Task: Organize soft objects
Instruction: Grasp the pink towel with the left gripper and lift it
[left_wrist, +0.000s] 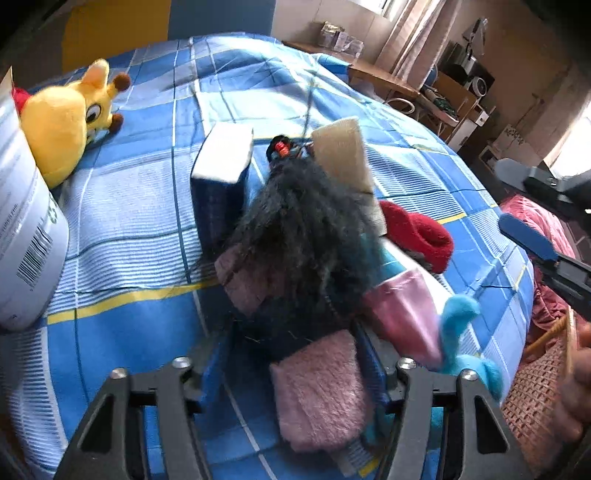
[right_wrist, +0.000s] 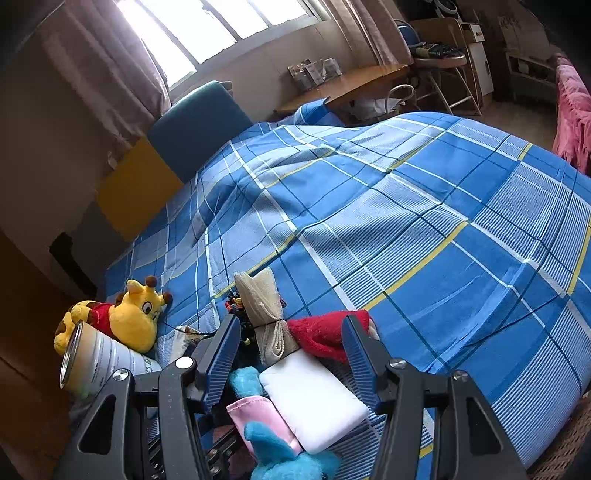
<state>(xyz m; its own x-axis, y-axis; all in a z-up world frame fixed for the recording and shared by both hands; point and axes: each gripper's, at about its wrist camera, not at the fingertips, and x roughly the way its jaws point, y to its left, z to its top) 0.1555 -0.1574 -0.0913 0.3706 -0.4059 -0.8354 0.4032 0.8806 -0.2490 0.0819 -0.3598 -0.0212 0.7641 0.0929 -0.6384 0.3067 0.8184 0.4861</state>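
Note:
In the left wrist view a dark furry toy (left_wrist: 306, 236) with pink plush patches fills the gap of my left gripper (left_wrist: 295, 184). Its fur lies against the blue left finger (left_wrist: 218, 192) and hides the right one. Around it on the bed lie a beige rolled cloth (left_wrist: 343, 158), beads (left_wrist: 280, 147), a red cloth (left_wrist: 417, 232), a pink satin pouch (left_wrist: 402, 306) and a blue felt toy (left_wrist: 461, 332). My right gripper (right_wrist: 290, 321) hangs open above the beige roll (right_wrist: 266, 314), red cloth (right_wrist: 328, 332) and a white pad (right_wrist: 317, 398), touching none.
A yellow plush (left_wrist: 74, 122) and a metal tin (left_wrist: 22, 229) sit at the left on the blue plaid bed (right_wrist: 406, 221). A wicker basket (left_wrist: 532, 398) stands off the bed's right edge beside a hand (left_wrist: 576, 398). A desk (right_wrist: 351, 85) and chair stand behind.

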